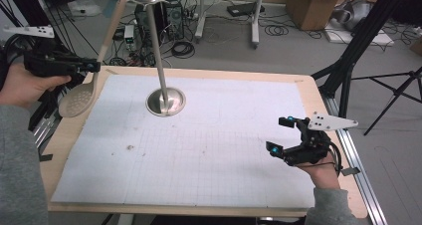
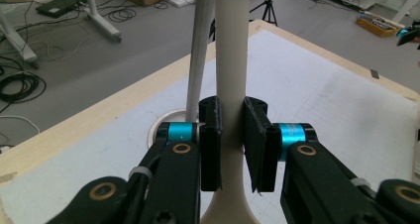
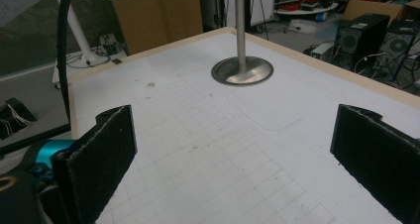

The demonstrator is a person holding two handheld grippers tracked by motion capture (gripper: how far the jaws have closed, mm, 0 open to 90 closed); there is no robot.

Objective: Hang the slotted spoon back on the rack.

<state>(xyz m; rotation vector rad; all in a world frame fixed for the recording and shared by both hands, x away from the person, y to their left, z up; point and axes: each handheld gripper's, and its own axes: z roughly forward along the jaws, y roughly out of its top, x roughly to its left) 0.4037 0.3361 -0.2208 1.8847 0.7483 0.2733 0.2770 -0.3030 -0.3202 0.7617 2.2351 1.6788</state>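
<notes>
Jaws of left gripper [image 2: 230, 149] pinching spoon [image 1: 84, 93] by its handle, lifted over tabletop [image 1: 74, 135] left edge, near stand [image 1: 164, 101]; right gripper [image 1: 286, 134] spread, idle near right edge; pickup done, hanging on stand seemingly left.

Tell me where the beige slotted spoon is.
High view, far left: the beige slotted spoon is clamped by its handle in the left gripper, over the table's left edge.
</notes>
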